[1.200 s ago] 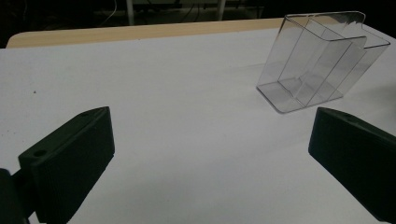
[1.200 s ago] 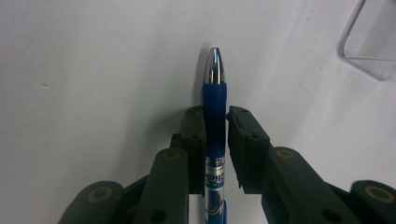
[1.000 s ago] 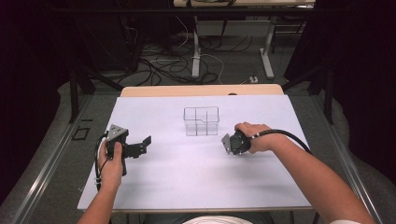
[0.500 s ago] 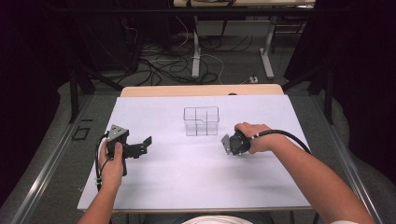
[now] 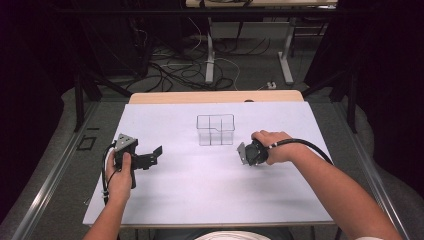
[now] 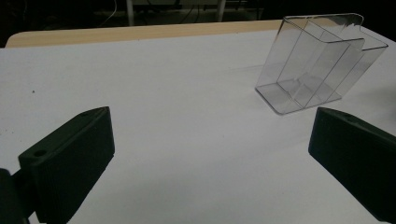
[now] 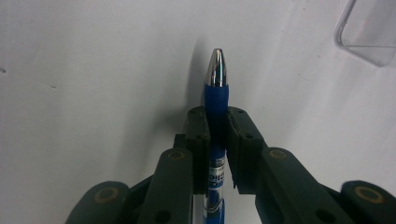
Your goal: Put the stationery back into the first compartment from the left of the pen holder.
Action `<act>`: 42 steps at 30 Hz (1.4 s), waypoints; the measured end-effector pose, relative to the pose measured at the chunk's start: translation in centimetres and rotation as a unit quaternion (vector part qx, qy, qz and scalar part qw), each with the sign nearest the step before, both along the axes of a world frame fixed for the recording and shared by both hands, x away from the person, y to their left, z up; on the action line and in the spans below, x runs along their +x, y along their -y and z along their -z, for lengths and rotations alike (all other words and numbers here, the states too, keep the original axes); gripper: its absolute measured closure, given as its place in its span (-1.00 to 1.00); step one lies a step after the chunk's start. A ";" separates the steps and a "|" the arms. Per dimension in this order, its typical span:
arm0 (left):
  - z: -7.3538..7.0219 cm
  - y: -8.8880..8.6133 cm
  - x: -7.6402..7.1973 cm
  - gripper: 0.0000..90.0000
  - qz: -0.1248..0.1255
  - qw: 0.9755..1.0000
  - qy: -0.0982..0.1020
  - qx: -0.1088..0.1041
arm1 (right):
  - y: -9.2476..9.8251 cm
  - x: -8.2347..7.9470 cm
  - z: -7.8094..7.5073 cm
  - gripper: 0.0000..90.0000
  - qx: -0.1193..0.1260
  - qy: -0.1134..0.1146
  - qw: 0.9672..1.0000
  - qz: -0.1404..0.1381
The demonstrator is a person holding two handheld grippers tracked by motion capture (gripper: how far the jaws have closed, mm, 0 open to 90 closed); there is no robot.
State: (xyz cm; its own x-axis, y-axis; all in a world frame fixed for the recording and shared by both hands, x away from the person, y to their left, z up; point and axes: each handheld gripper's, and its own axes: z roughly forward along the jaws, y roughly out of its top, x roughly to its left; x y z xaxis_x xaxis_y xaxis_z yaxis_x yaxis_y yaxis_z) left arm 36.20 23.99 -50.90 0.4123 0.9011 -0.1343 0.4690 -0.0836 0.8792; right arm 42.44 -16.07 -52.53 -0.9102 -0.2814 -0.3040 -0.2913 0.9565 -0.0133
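In the high view, the left tongs (image 5: 150, 159) and the right tongs (image 5: 246, 153) are held low over the white worktop (image 5: 210, 195), on either side of a clear divided box (image 5: 215, 129) near its middle. In the left gripper view, the left tongs (image 6: 210, 154) are spread wide with nothing between them, and the box (image 6: 317, 63) is seen ahead to the right. In the right gripper view, the right tongs (image 7: 217, 135) are clamped on a blue pen (image 7: 215, 88), whose silver tip is pointed forward over the worktop.

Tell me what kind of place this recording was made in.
Most likely a lab or workshop set up for recording. A table with a white cover holds just a clear divided organizer, loose cables sprawl over the floor behind, and more desk legs stand in the dark background.
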 end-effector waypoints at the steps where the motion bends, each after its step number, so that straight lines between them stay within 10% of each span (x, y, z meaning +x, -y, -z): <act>1: 0.0 0.0 0.0 -1.00 0.000 1.000 0.000 0.000 | 0.0 0.1 -0.1 0.78 -0.002 0.000 1.000 0.002; 22: 0.0 -0.1 0.0 -1.00 -0.002 1.000 0.000 -0.012 | -1.0 -0.5 -2.7 0.78 0.000 0.014 0.999 0.029; 35: -0.1 -0.1 0.0 -1.00 -0.003 1.000 0.002 -0.010 | -1.4 -0.5 -4.7 0.78 0.058 0.014 0.997 0.051; 38: -0.1 -0.1 0.0 -1.00 -0.003 1.000 0.001 -0.010 | -1.4 -0.5 -4.9 0.78 0.111 0.034 0.992 0.049; 40: -0.1 -0.1 0.0 -1.00 -0.004 1.000 0.001 -0.010 | -1.5 -0.6 -5.9 0.78 0.076 0.014 0.995 0.065; 41: -0.1 -0.1 0.0 -1.00 -0.004 1.000 0.001 -0.010 | -1.3 -0.6 -5.3 0.78 0.130 0.039 0.989 0.052; 42: -0.1 -0.1 0.0 -1.00 -0.004 1.000 0.001 -0.010 | -1.4 -0.8 -5.8 0.78 0.109 0.026 0.992 0.063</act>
State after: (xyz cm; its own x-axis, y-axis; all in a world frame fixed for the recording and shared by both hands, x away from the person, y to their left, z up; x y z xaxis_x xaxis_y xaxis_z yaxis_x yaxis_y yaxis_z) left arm 36.16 24.10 -50.79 0.4056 0.9013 -0.1521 0.4681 -0.0619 0.8815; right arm 41.67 -14.72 -46.71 -0.9152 -0.0892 -0.3929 -0.1737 0.9672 0.1851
